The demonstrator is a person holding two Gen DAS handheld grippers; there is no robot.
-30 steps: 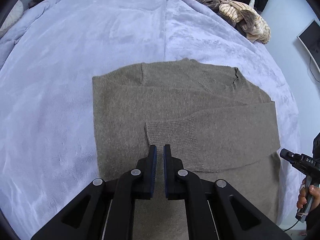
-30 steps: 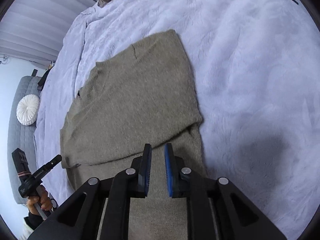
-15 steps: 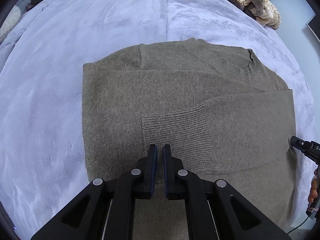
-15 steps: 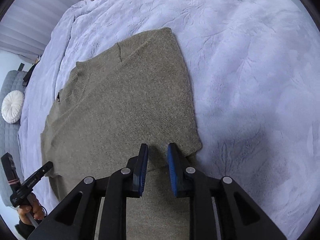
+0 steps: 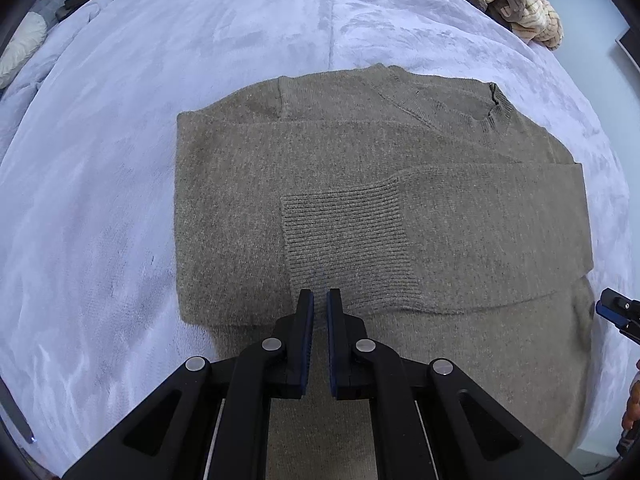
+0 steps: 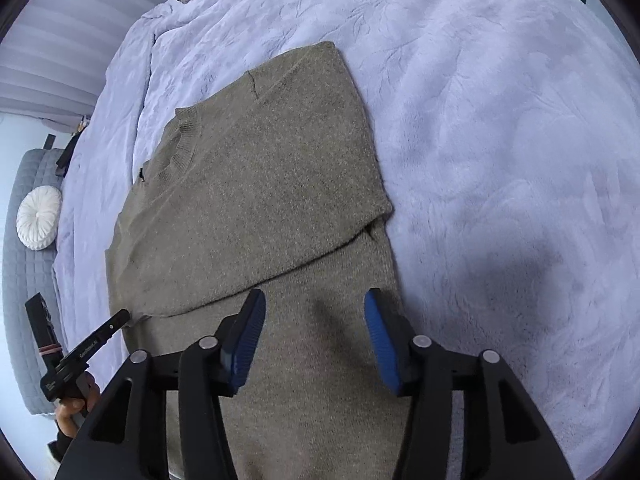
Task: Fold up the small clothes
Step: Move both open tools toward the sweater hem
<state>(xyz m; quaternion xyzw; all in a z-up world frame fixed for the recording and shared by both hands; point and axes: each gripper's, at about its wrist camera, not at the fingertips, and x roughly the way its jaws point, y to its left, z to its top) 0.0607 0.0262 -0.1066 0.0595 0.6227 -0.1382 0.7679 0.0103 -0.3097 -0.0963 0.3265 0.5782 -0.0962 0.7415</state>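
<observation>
A grey-brown knit sweater [image 5: 360, 168] lies flat on a lavender blanket [image 5: 100, 184], collar at the far end. Both sleeves are folded across its chest, and a ribbed cuff [image 5: 344, 236] lies on top in the middle. My left gripper [image 5: 320, 300] hovers just over the cuff's near edge, shut, with nothing between its pads. In the right wrist view the sweater [image 6: 260, 184] fills the centre. My right gripper [image 6: 314, 308] hangs over the sweater's lower body near its right edge. Its jaws are opening and nothing is between them. The left gripper [image 6: 122, 315] shows at the sweater's left edge.
A pile of striped and dark clothes [image 5: 516, 4] lies at the far end of the bed. A round white cushion [image 6: 39, 217] rests on a grey quilted sofa [image 6: 20, 300] beyond the bed's left side. A hand [image 6: 76, 404] holds the left gripper's handle.
The right gripper's jaws have spread from a narrow gap to wide apart. The left gripper has moved forward and lower over the sweater, still shut. The sweater has not moved.
</observation>
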